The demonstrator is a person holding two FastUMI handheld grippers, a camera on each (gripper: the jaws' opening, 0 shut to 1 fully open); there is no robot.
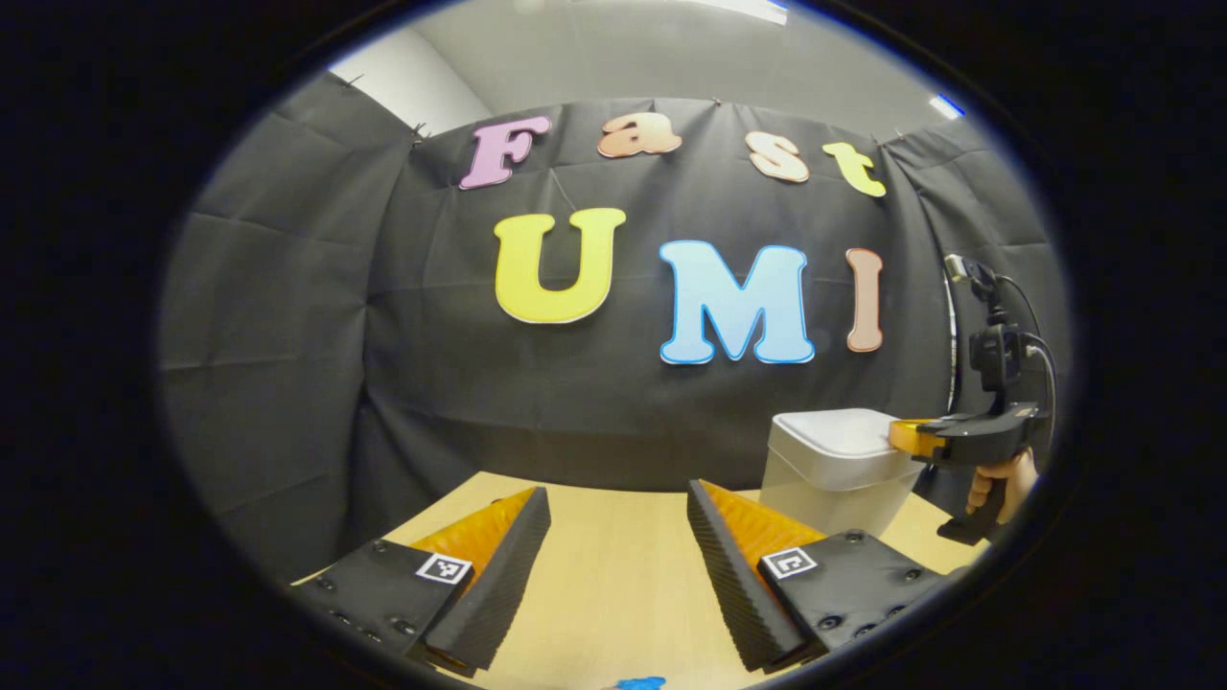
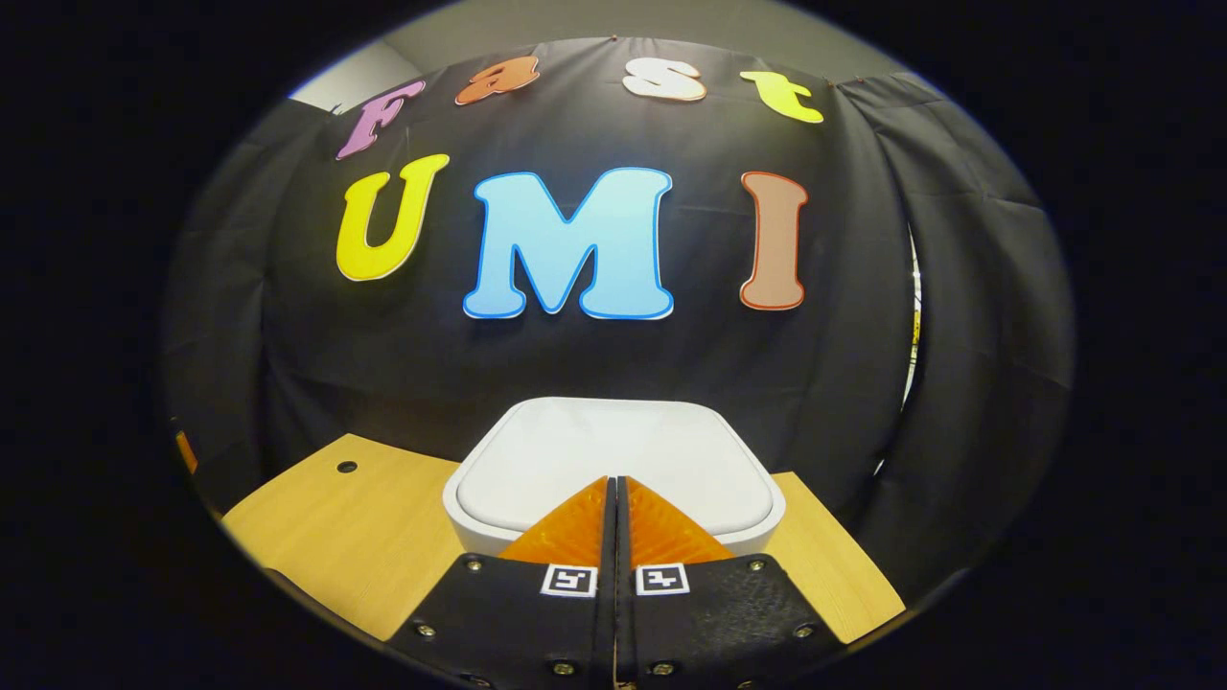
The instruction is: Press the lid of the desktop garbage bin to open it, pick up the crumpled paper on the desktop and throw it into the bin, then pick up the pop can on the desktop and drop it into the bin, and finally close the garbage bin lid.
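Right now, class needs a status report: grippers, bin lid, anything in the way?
Right gripper shut, tips over the bin lid. Left gripper open above the table. Lid down. Nothing blocking.

I find no words, brand or number to read on the things here. My left tongs [image 1: 618,508] and my right tongs [image 2: 613,484] each carry two small square black-and-white code markers, which spell nothing I can read.

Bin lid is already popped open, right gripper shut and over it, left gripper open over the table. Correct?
Not quite: the bin lid is down flat, closed, as the right gripper view shows. The rest holds: the right gripper is shut over it, and the left gripper is open over the table.
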